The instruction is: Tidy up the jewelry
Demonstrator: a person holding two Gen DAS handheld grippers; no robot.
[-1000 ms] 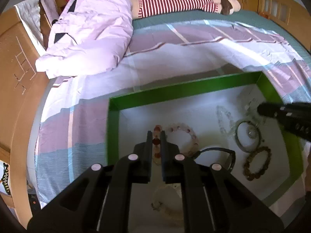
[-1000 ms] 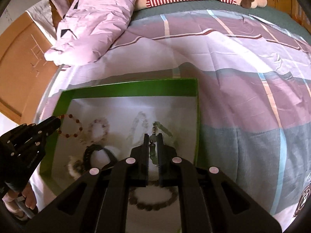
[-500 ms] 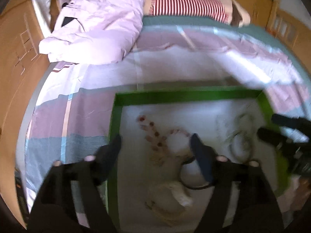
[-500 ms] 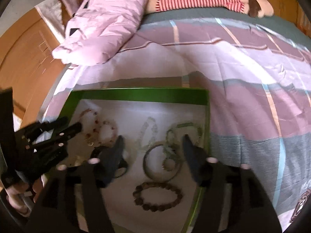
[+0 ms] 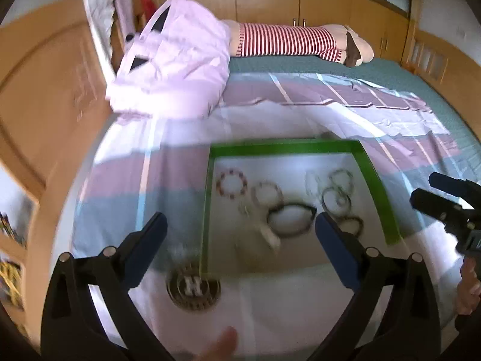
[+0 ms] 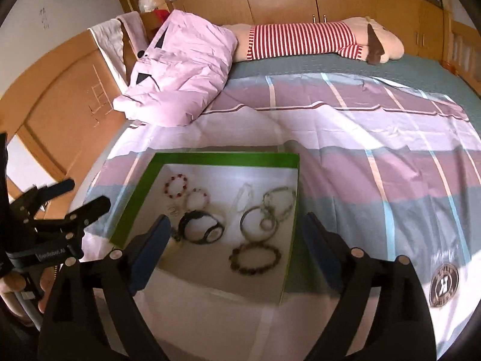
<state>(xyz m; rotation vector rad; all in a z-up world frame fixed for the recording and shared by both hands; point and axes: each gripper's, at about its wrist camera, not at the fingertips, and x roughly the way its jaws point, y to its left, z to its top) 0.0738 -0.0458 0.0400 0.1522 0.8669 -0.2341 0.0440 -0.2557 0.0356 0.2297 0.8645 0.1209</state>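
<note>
A green box (image 6: pixel 210 160) with a white floor lies on the bed and holds several bracelets: a red bead one (image 6: pixel 176 186), a pink one (image 6: pixel 197 199), a black one (image 6: pixel 200 227), a brown bead one (image 6: pixel 255 258) and green rings (image 6: pixel 278 200). The box also shows in the left wrist view (image 5: pixel 285 145). My left gripper (image 5: pixel 239 225) is open and empty, raised above the box's near left side. My right gripper (image 6: pixel 236 230) is open and empty, raised above the box's near edge.
A pink folded quilt (image 6: pixel 183 69) and a striped plush toy (image 6: pixel 303 40) lie at the bed's far end. A wooden headboard (image 6: pixel 60 105) is on the left. A round logo (image 6: pixel 443 284) is printed on the sheet at the right.
Both grippers opened, let go of the bracelets they held, and pulled back and up from the box. The red bead bracelet and the green one now lie in the box.
</note>
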